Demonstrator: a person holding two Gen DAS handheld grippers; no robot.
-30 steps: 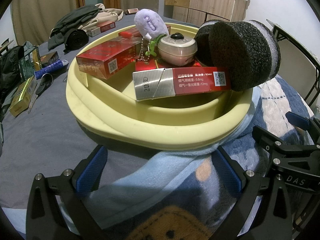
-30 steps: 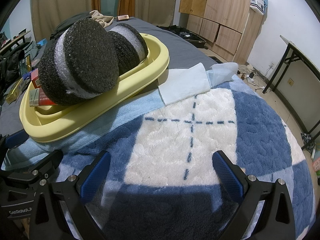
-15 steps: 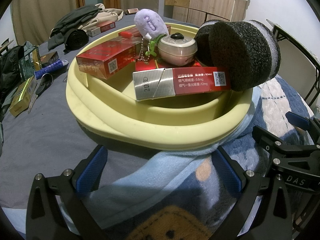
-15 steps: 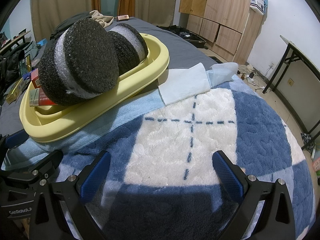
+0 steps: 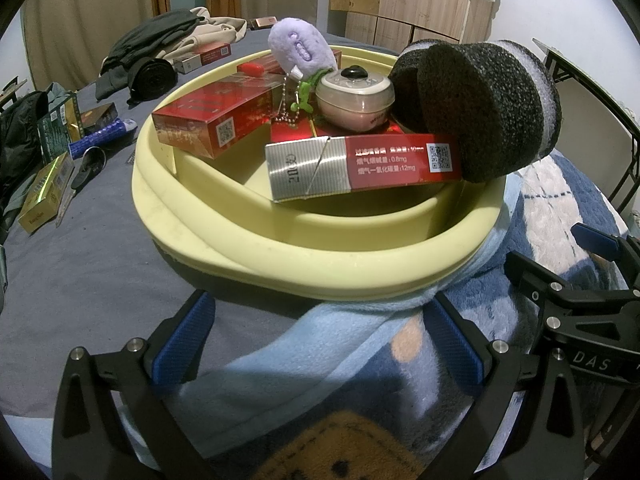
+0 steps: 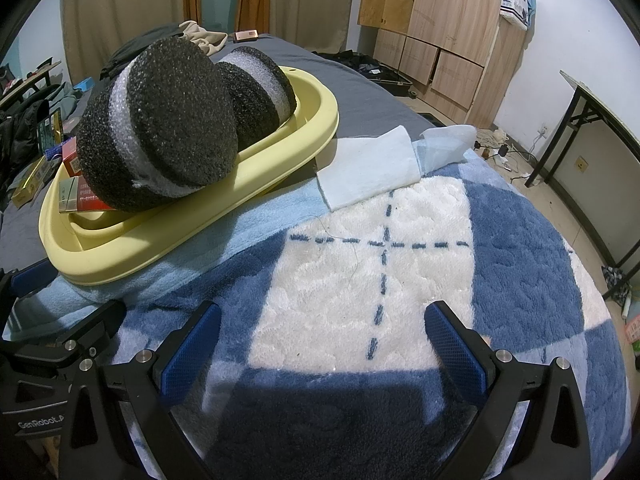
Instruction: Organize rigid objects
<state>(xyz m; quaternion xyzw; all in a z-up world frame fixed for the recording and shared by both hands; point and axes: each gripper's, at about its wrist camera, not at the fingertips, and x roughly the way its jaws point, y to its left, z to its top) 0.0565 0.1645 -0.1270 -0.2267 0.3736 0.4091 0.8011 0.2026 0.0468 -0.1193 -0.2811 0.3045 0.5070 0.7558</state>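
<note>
A yellow plastic basin (image 5: 320, 264) sits on the bed, just beyond my left gripper (image 5: 316, 344), which is open and empty. The basin holds red cigarette cartons (image 5: 212, 120), a silver-and-red carton (image 5: 360, 168), a purple plush keychain (image 5: 300, 50), a pink round case (image 5: 354, 98) and two black-and-white foam discs (image 5: 492, 108). In the right wrist view the basin (image 6: 200, 216) and the discs (image 6: 160, 124) are at the left. My right gripper (image 6: 320, 344) is open and empty over the blue-and-white blanket (image 6: 380, 260).
Loose boxes (image 5: 44, 192), a blue tube (image 5: 100, 138) and dark clothes (image 5: 152, 56) lie on the grey sheet to the left. A folded white cloth (image 6: 368, 168) lies right of the basin. Wooden wardrobes (image 6: 440, 20) and a folding table (image 6: 592, 120) stand beyond the bed.
</note>
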